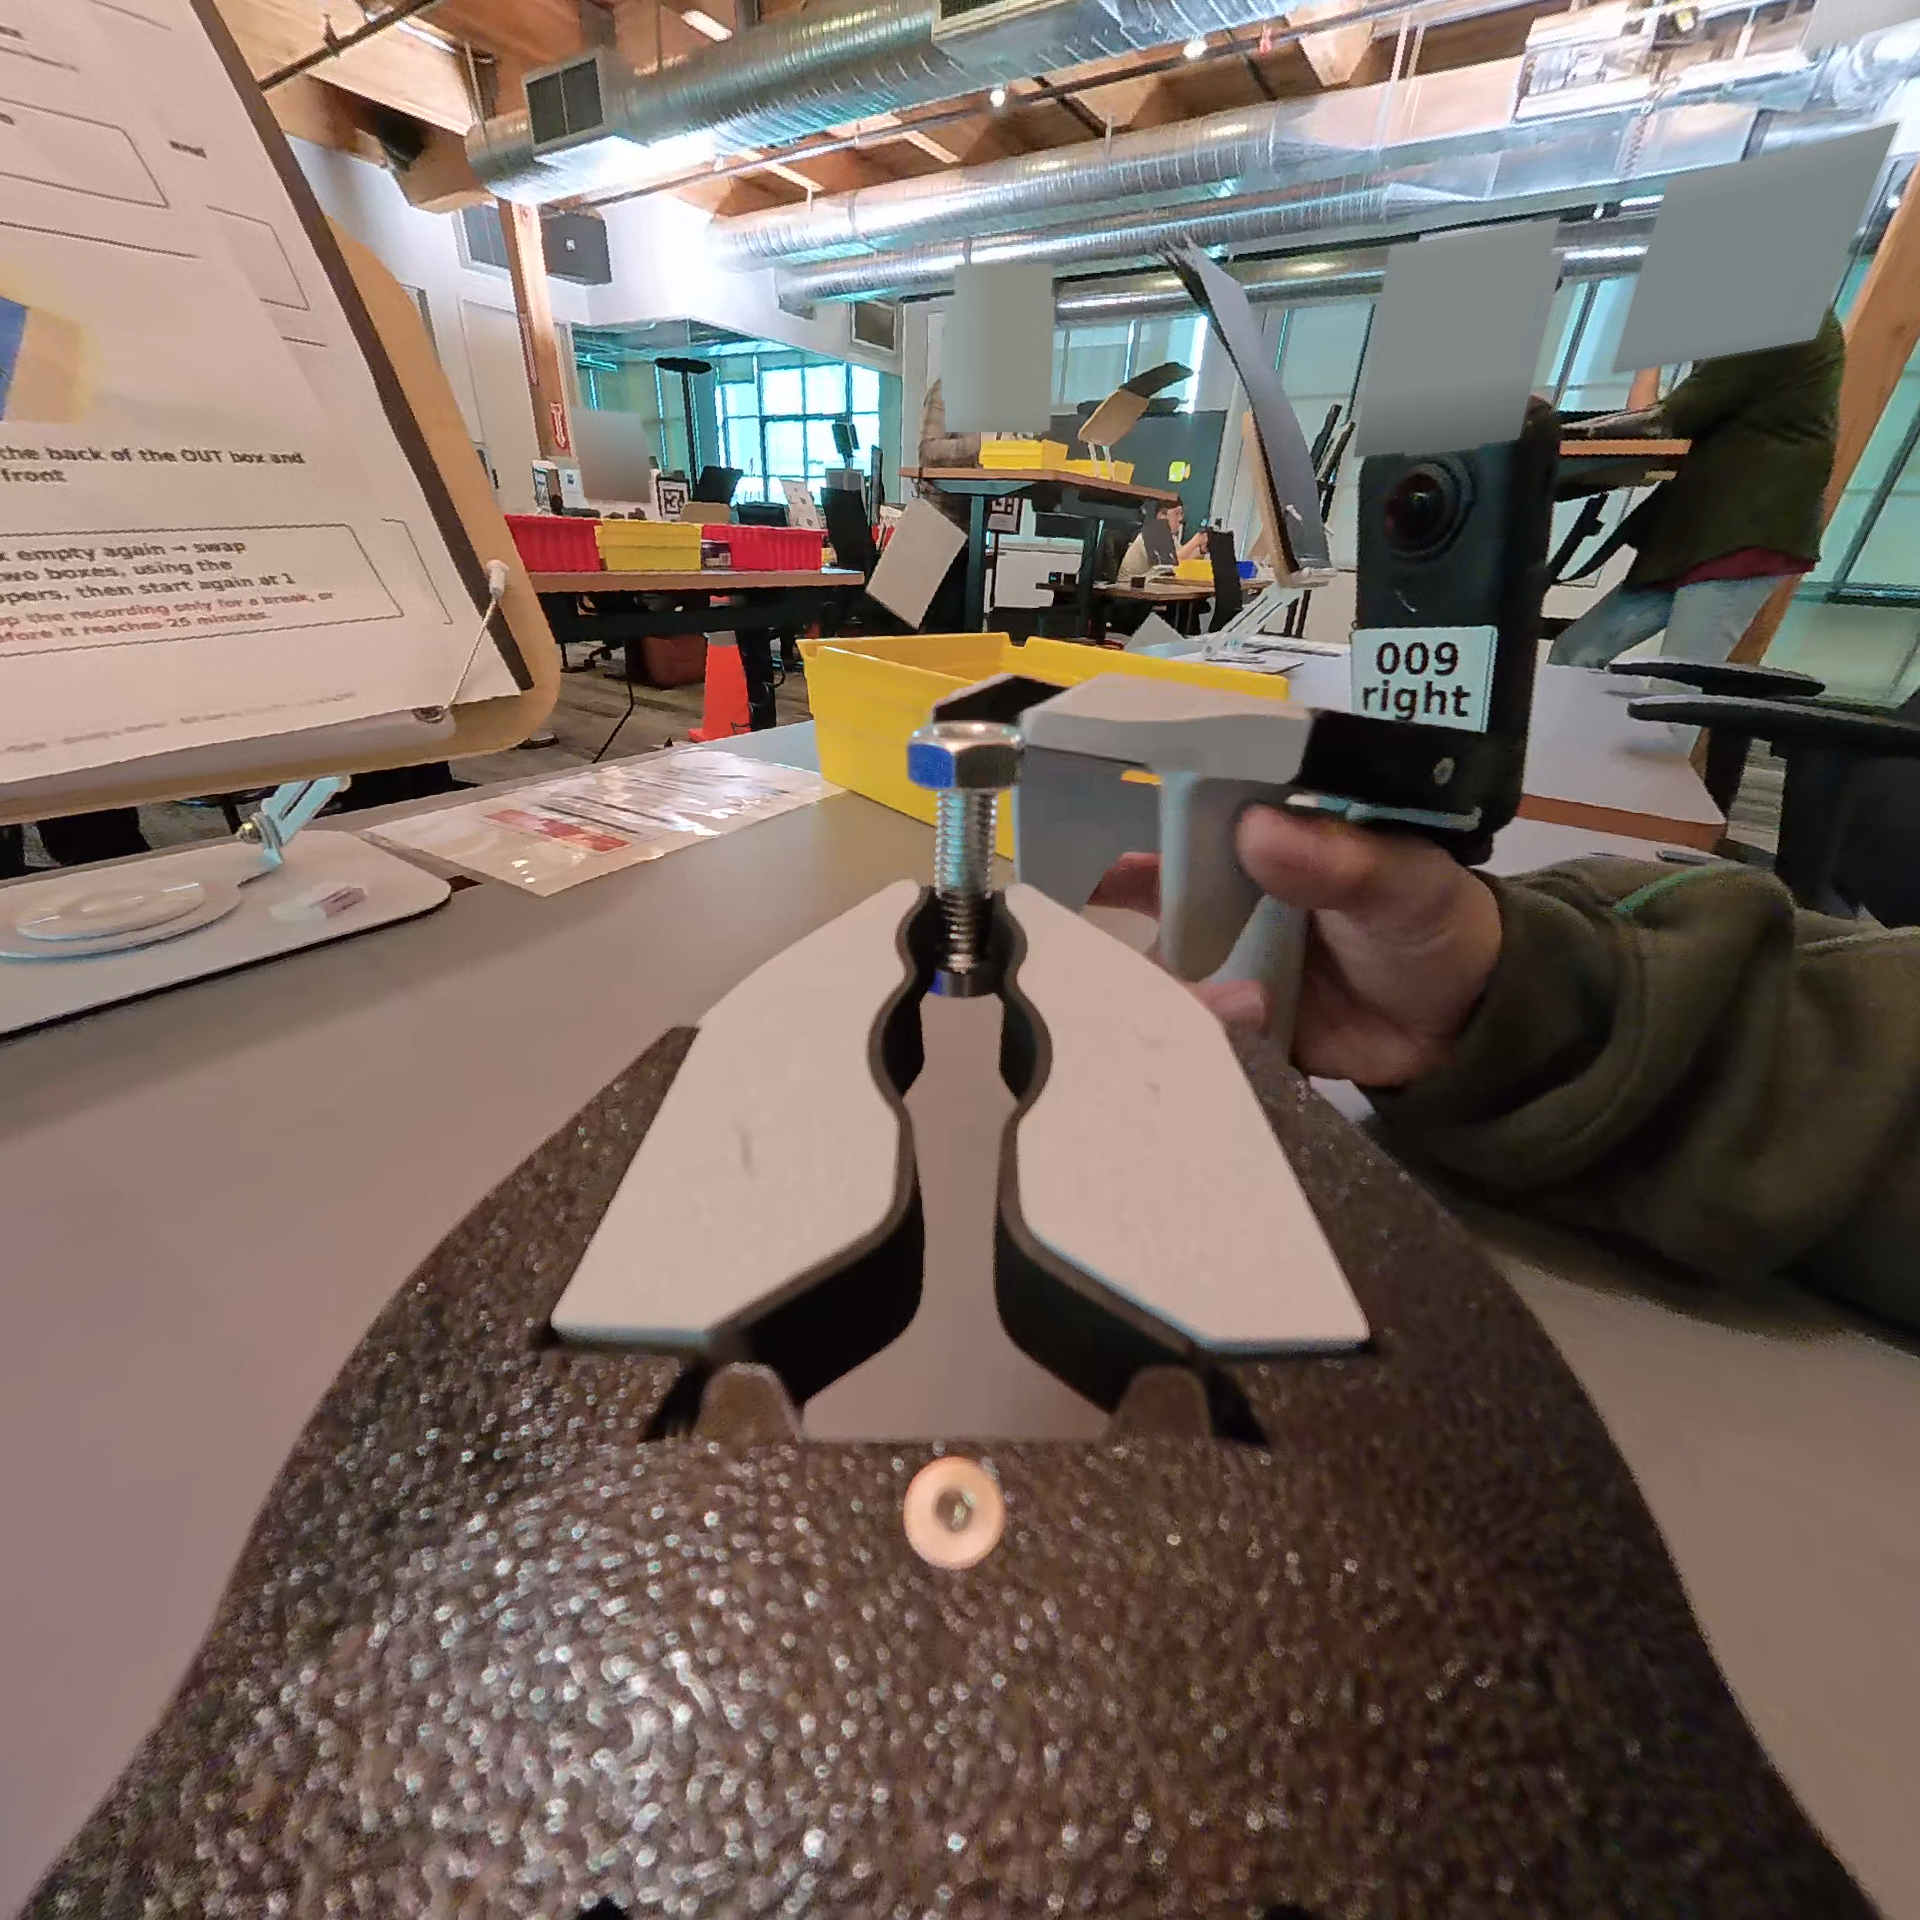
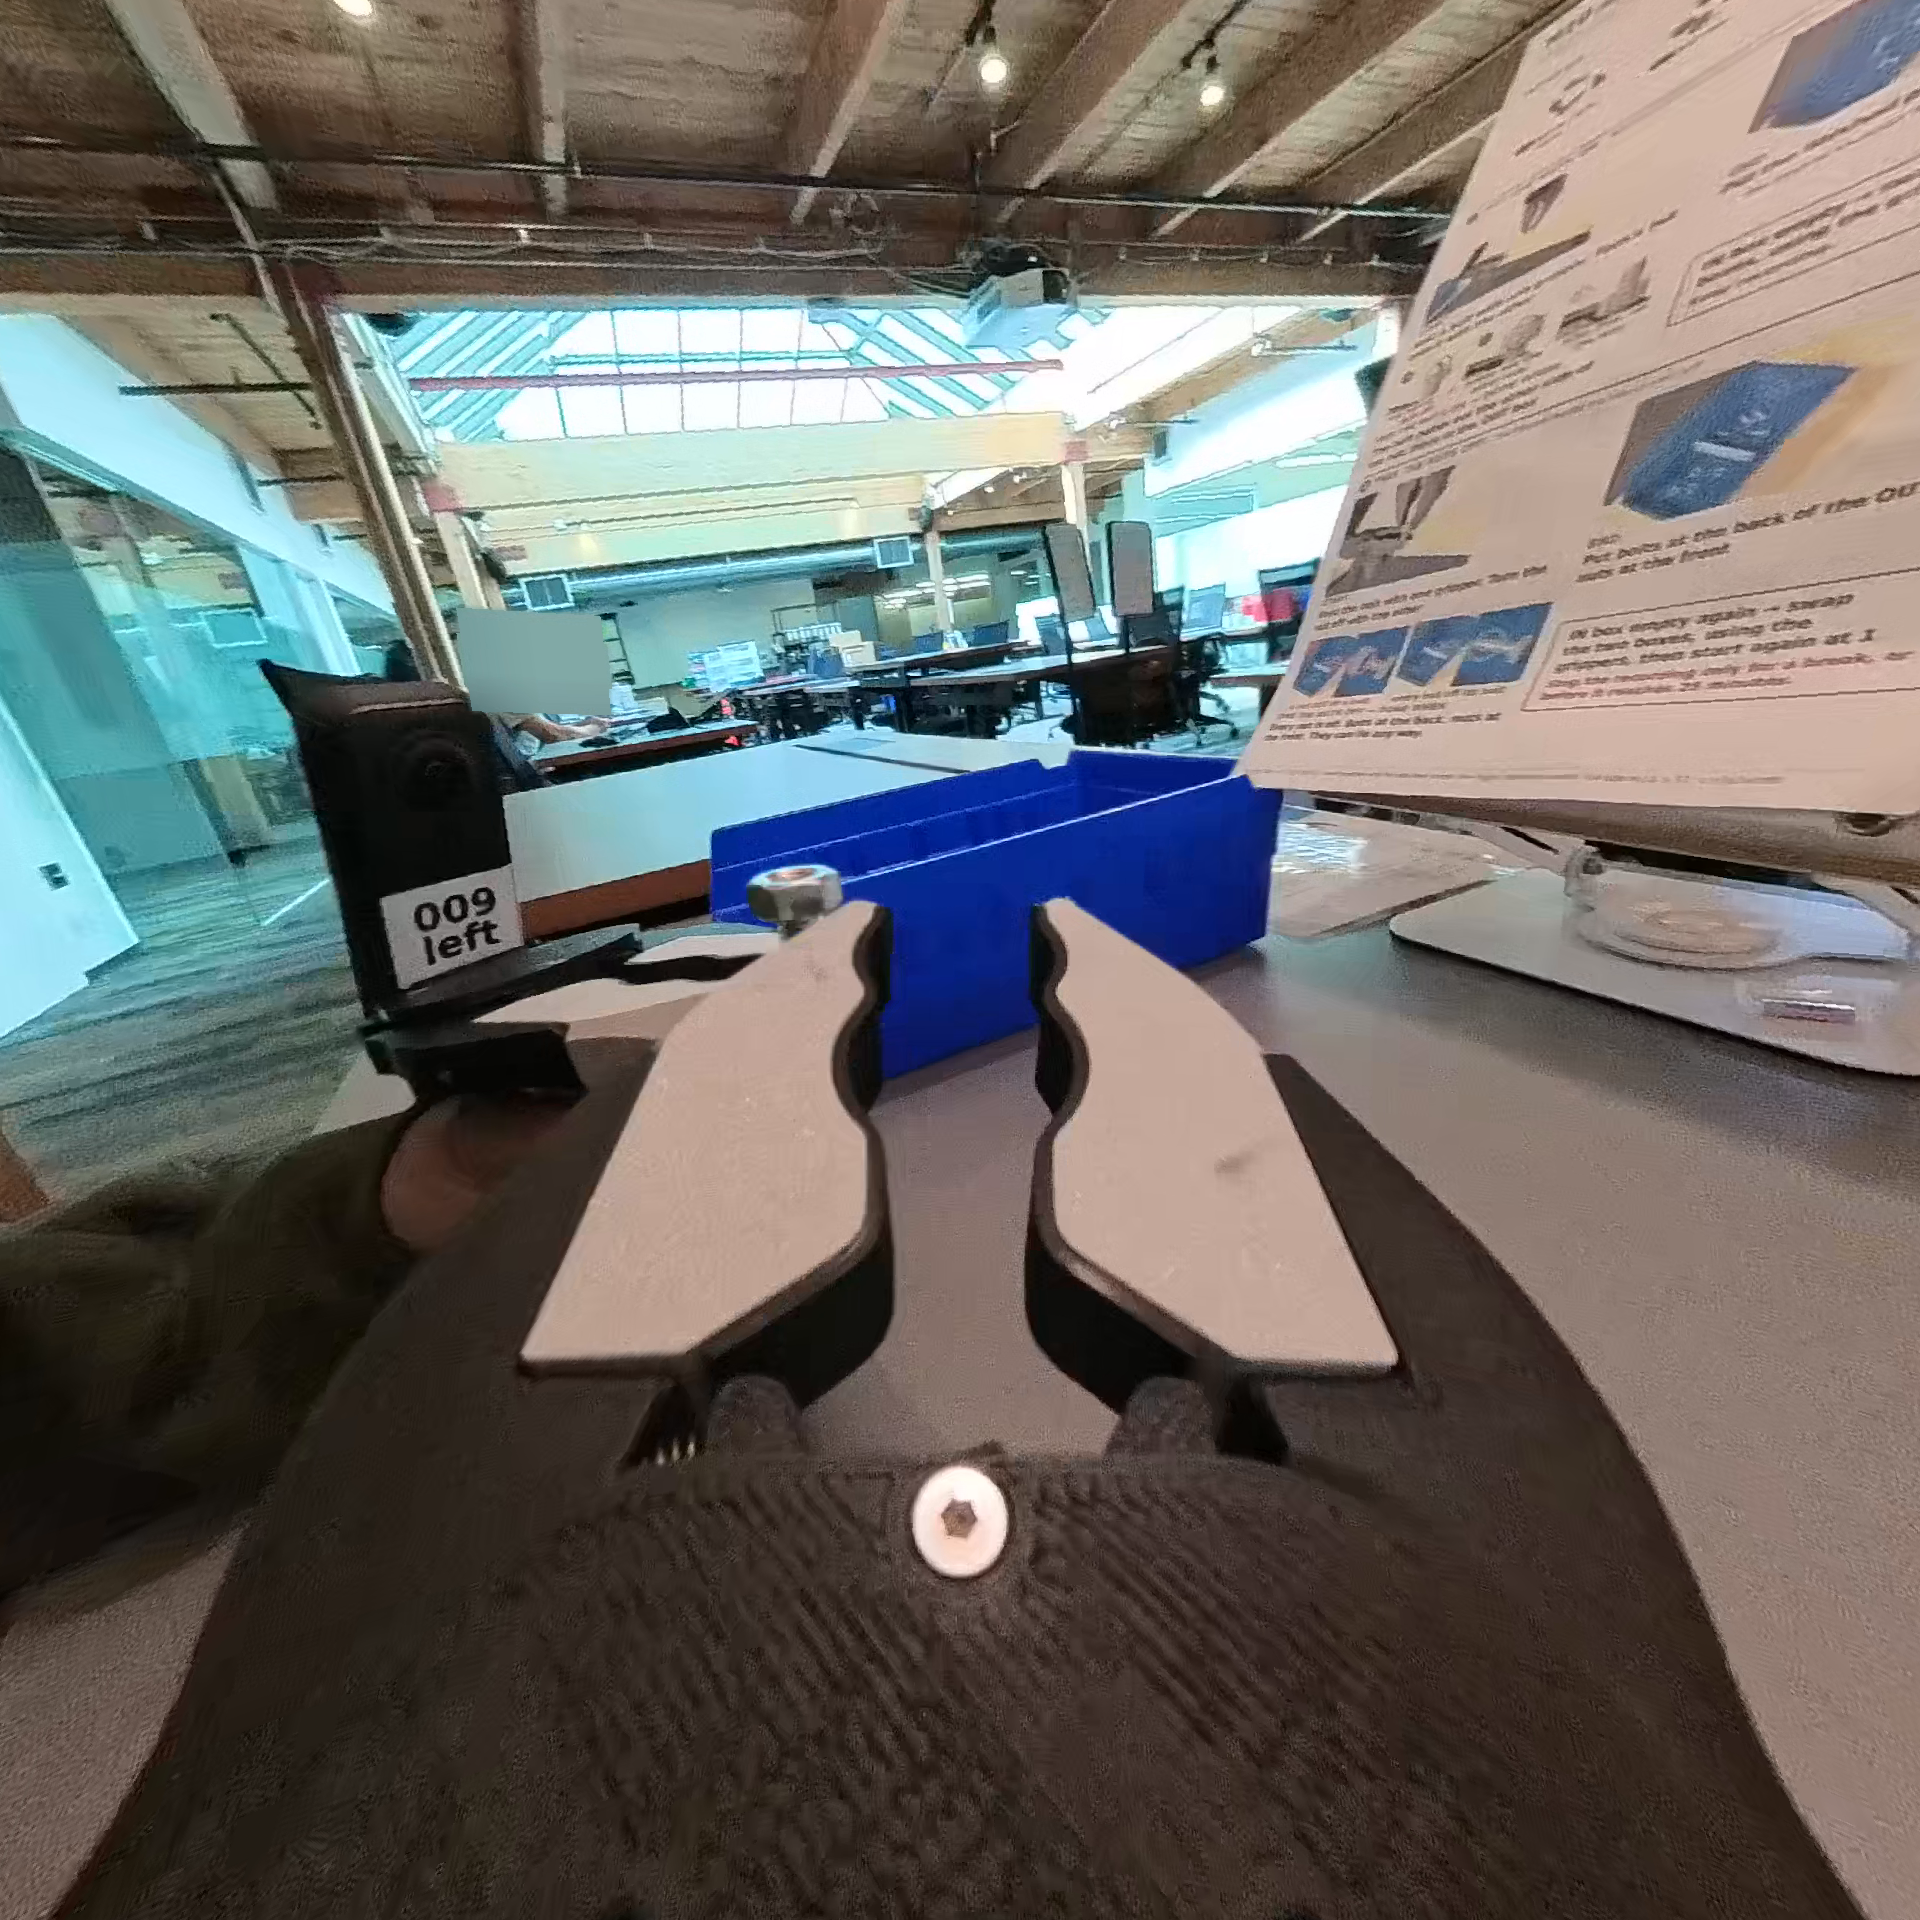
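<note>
My left gripper (image 1: 961, 920) is shut on the threaded shaft of a silver bolt (image 1: 958, 873) and holds it upright above the grey table (image 1: 312, 1143). A hex nut (image 1: 966, 753) with a blue mark sits at the bolt's top end. My right gripper (image 2: 956, 930) is open and empty. In the right wrist view the nut (image 2: 795, 896) lies just outside the tip of the right gripper's left finger (image 2: 758, 1122), not between the jaws. In the left wrist view the right gripper (image 1: 1013, 717) comes in from the right, level with the nut, held by a hand (image 1: 1371, 956).
A yellow bin (image 1: 873, 717) stands on the table behind the bolt. A blue bin (image 2: 1091, 862) stands ahead of the right gripper. A tilted stand holding a printed sheet (image 1: 208, 416) stands beside them, with a laminated sheet (image 1: 623, 810) nearby. A green sleeve (image 1: 1683, 1060) rests at the right.
</note>
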The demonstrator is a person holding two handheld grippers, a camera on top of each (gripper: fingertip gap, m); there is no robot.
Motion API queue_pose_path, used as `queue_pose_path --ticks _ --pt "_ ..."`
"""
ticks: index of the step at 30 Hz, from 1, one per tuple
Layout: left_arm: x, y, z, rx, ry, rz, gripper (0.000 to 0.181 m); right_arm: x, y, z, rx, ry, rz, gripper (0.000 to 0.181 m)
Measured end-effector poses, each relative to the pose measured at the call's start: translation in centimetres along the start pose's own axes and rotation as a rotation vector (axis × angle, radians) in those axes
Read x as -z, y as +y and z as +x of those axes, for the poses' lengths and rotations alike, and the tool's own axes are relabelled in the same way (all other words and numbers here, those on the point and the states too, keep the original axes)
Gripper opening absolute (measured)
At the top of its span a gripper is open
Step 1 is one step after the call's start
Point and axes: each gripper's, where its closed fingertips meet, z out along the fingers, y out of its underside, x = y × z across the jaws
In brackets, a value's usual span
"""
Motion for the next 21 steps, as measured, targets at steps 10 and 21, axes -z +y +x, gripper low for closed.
queue_pose_path --ticks 10,21 --pt "-0.2 0.2 0.3 -0.025 0.004 -0.020 0.009 -1.7 0.9 -3.6 0.070 -0.096 -0.037 0.024" --pt "0.1 -0.8 2.2 0.019 0.167 0.045 0.009 -0.5 0.0 -4.6 -0.058 -0.262 -0.011 0.018"
